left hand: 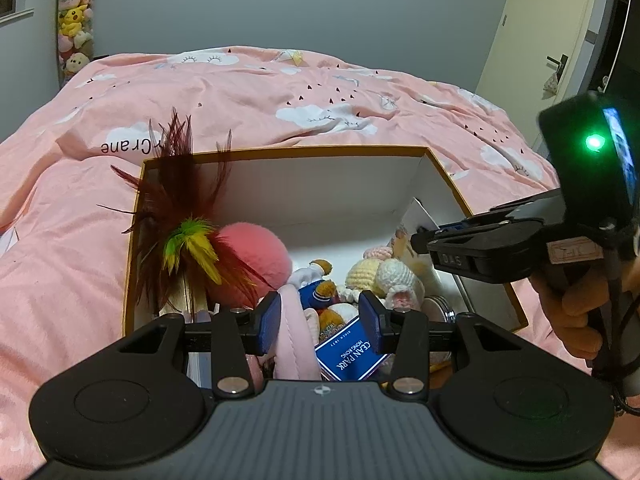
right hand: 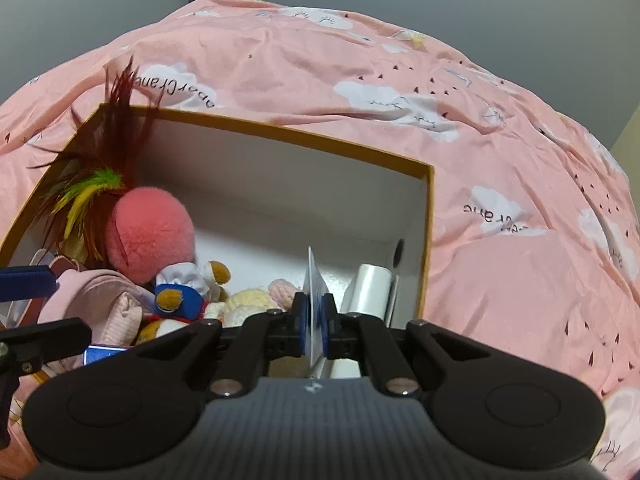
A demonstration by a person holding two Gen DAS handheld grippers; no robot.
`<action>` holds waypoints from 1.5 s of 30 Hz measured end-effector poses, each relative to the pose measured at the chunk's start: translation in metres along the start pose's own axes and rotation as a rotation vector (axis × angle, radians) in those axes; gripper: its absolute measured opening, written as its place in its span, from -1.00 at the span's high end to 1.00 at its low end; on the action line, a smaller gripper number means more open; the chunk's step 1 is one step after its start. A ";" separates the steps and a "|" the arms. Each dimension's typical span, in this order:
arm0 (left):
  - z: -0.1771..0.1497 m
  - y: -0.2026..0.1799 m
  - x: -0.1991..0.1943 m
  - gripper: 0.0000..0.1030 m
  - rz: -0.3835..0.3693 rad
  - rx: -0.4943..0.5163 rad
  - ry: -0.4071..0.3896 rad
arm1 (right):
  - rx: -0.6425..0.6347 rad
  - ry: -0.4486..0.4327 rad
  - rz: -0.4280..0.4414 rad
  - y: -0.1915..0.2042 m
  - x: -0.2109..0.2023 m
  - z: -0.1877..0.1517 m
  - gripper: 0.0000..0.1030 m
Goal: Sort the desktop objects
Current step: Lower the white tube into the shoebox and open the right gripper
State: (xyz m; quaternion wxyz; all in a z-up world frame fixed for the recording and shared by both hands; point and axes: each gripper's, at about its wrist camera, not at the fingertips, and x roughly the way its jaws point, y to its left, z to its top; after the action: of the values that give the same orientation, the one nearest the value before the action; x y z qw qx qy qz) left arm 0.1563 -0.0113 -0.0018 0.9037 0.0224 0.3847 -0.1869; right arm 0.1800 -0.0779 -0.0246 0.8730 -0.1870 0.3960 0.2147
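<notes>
Pinching a thin white card (right hand: pixel 314 304) edge-on between its blue pads, the right gripper (right hand: pixel 314 330) hung over the right end of the open box (right hand: pixel 426 240), its jaws nearly shut on the card with no visible slack. The card stood upright above the box floor, with a pale roll (right hand: pixel 370 290) just beside it on the right and the crocheted toys (right hand: pixel 252 300) just to the left. Its likeliest failure lay there (a judgement, not a thing seen): let go while upright, the thin card could topple onto the roll or lodge against the side wall instead of lying flat, and a grip on so narrow an edge could let it swivel.

Nearer the person, the left gripper (left hand: pixel 322 318) stood about half open over the near end of the box, holding nothing; a pink fabric piece (left hand: pixel 294 340) and a blue "Ocean Park" card (left hand: pixel 348 356) showed between and below its pads, but neither pad appeared to press on them. Closing there could catch the fabric along with the card.

Farther in, a small plush bear in blue (left hand: pixel 316 284) lay among the toys, and a pink pompom (left hand: pixel 256 260) with a feather tuft (left hand: pixel 188 220) leaned against the left wall, its feathers rising above the rim. A hand sweeping across could snag them. Beyond the box, the pink bedspread (left hand: pixel 280 92) ran back to the grey wall.
</notes>
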 end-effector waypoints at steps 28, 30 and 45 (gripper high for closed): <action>-0.013 -0.008 -0.040 -0.50 0.154 -0.024 -0.120 | 0.225 -0.380 0.081 0.010 -0.118 -0.062 -0.09; -0.018 -0.008 -0.039 -0.54 0.179 -0.009 -0.117 | 0.217 -0.366 0.077 0.015 -0.114 -0.065 -0.10; -0.030 -0.002 -0.022 -0.59 0.233 -0.030 -0.080 | 0.170 -0.292 0.096 0.034 -0.092 -0.080 -0.16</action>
State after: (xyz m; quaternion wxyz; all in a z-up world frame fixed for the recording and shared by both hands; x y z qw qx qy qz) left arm 0.1209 -0.0005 -0.0068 0.9341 0.0458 0.3458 -0.0755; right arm 0.0587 -0.1097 -0.0083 0.9226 -0.0599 0.2902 0.2468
